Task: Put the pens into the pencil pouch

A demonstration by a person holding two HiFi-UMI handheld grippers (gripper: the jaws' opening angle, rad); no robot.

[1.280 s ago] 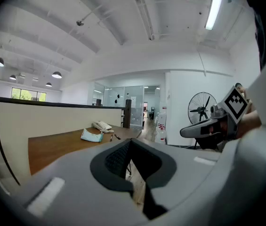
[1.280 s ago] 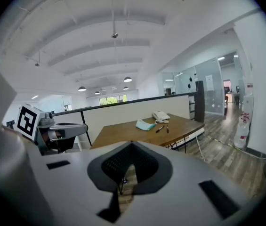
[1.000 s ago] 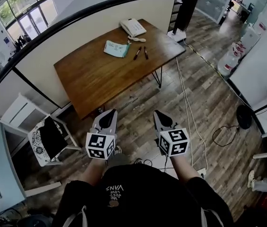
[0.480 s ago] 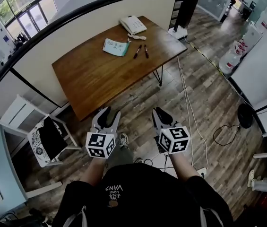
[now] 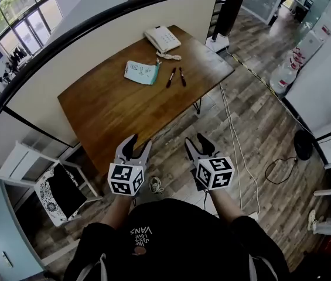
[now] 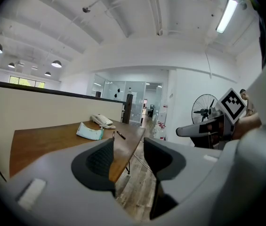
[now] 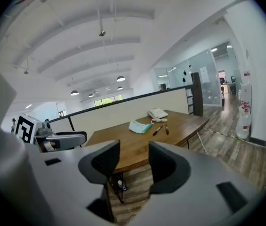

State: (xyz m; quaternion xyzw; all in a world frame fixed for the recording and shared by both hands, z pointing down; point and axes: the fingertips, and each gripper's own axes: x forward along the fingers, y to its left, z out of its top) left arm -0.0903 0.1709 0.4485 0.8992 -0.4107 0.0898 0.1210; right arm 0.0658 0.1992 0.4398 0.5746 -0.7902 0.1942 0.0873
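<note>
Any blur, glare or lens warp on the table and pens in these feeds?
Head view: heavy fisheye bend, but the brown wooden table and two dark pens are sharp and evenly lit. Left gripper view: the ceiling strip light glares; pens tiny. Right gripper view: dark round vignette, pens small but distinct.

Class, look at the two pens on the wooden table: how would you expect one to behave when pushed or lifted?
Either pen looks slim and round, so a sideways push would probably roll it across the table. It appears rigid and likely light, so it should lift without bending, though it may pivot if gripped off-centre.
</note>
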